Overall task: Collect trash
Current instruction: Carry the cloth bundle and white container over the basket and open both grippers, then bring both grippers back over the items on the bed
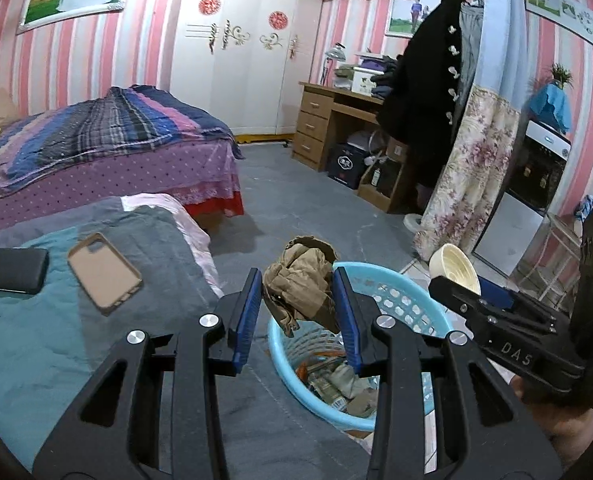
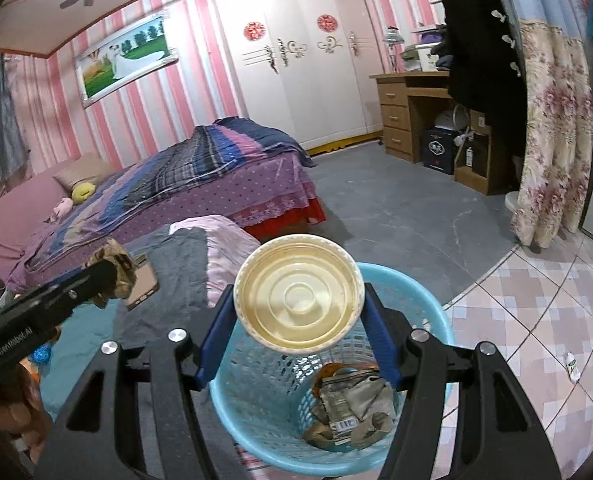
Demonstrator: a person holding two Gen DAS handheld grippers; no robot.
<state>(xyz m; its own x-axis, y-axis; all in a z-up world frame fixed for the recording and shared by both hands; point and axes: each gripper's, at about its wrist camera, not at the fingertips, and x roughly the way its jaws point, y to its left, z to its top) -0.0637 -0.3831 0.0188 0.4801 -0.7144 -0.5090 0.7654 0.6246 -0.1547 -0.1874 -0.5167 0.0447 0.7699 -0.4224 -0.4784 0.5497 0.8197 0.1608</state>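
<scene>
Left gripper (image 1: 296, 304) clamped on crumpled brown paper (image 1: 300, 284), right gripper (image 2: 296, 316) on cream bowl (image 2: 298, 292), both over blue basket (image 2: 436, 304) beside phone case (image 1: 104, 274).

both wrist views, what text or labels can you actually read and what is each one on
"DAS" – white letters on the black body of the right tool, seen from the left wrist.
"GenRobot.AI" – on the black body of the left tool, seen from the right wrist; small, so partly a guess.
Barcode on a wrapper in the blue basket: digits too small.
Emblem on the dark box under the desk: unreadable.
</scene>
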